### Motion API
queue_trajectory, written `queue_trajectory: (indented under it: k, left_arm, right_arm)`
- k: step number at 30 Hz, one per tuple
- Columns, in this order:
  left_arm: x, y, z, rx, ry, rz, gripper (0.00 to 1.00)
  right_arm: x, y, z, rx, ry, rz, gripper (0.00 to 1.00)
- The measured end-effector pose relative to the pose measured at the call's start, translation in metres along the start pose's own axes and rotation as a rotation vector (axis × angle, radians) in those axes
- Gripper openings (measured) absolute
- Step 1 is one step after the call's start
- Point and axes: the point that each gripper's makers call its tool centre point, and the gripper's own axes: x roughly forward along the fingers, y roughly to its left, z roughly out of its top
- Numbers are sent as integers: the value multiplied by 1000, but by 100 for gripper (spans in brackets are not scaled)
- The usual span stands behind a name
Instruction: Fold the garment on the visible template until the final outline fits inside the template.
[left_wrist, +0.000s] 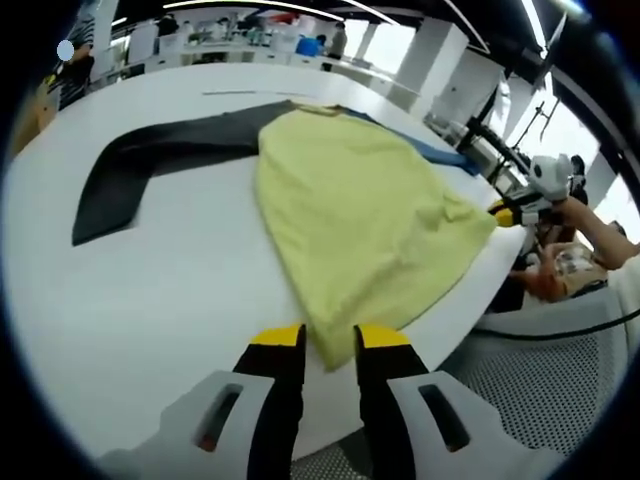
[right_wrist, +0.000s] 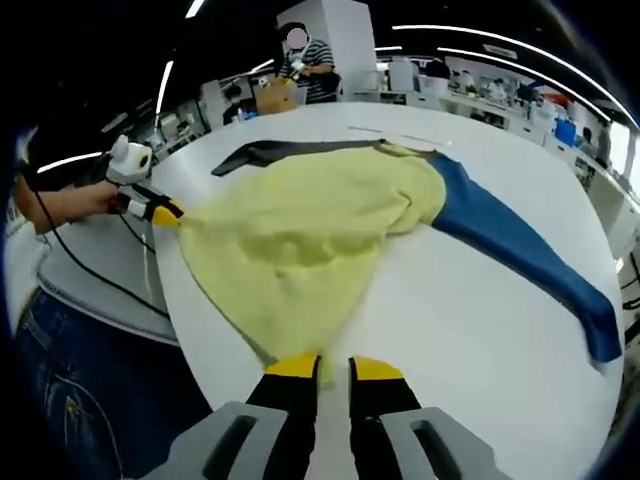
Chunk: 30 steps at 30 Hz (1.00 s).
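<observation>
My left tongs (left_wrist: 330, 340) pinch one near corner of the pale yellow cloth garment (left_wrist: 360, 210), and my right tongs (right_wrist: 334, 372) pinch the other corner at the counter's (left_wrist: 150, 290) near edge. The garment lies spread over a dark grey and blue sleeve-shaped template (right_wrist: 520, 240). I judge that thin cloth could slip from either grip if I lift unevenly, or the near hem could slide off the edge.

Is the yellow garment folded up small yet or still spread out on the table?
Partly folded: the yellow garment is doubled over its middle, dark sleeves sticking out both sides. Each hem corner is pinched by the left tongs and right tongs.
</observation>
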Motion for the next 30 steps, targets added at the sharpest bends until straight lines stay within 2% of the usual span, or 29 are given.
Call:
queue_trajectory:
  k: [12,17,23,25,27,30]
  left_arm:
    - [1,-4,-1,14,11,-7,17]
    - [2,-4,-3,18,19,-7,16]
    - [3,-4,-5,40,31,2,16]
    - [4,-4,-4,40,34,2,15]
    - [4,-3,-4,49,38,6,15]
    - [5,-4,-4,58,44,9,14]
  right_arm:
    - [8,9,-11,-50,57,-19,10]
    - [10,12,-12,-64,74,-20,8]
    - [11,19,-14,-203,147,-49,5]
    - [12,23,-15,-179,155,-35,0]
    - [12,20,-15,-166,160,-45,0]
    - [11,19,-15,-82,154,-43,0]
